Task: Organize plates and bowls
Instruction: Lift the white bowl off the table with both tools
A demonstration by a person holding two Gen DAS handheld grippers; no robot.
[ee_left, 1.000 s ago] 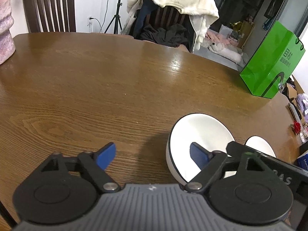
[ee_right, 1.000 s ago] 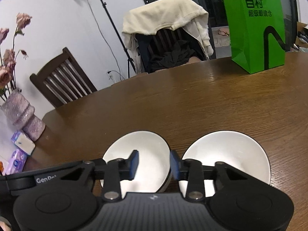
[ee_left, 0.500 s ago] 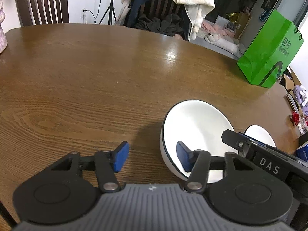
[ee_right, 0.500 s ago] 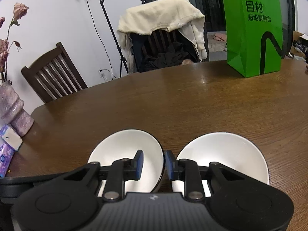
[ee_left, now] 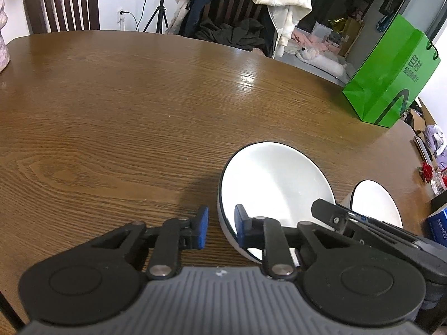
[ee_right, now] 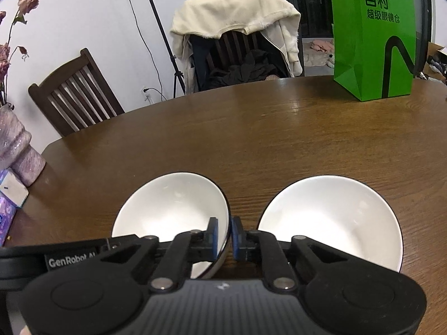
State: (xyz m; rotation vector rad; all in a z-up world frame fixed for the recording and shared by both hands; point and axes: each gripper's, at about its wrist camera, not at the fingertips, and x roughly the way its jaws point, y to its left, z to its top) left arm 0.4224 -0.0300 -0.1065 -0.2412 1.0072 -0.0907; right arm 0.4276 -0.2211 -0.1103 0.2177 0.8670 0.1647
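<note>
Two white bowls with dark rims stand side by side on the brown wooden table (ee_left: pixel 139 97). My left gripper (ee_left: pixel 221 225) straddles the left rim of the nearer bowl (ee_left: pixel 275 178): one blue pad is outside, the other inside. Its jaws are closing, and a narrow gap still shows at the outer pad. My right gripper (ee_right: pixel 225 236) has closed on the right rim of that same bowl (ee_right: pixel 170 203), with its pads pressing on the wall. The second bowl (ee_right: pixel 329 220) (ee_left: pixel 374 206) sits free just to the right, close to the right gripper's outer finger.
A green paper bag (ee_left: pixel 391 78) (ee_right: pixel 374 36) stands at the far right of the table. A pink vase (ee_right: pixel 16 150) and tissue packs (ee_right: pixel 11 192) sit at the left edge, and a blue box (ee_left: pixel 438 223) at the right. Two wooden chairs stand behind the table.
The left jaws have narrowed from wide apart to close around the bowl's left rim. The right jaws have shut on its right rim. Both hands have stayed almost in place.
</note>
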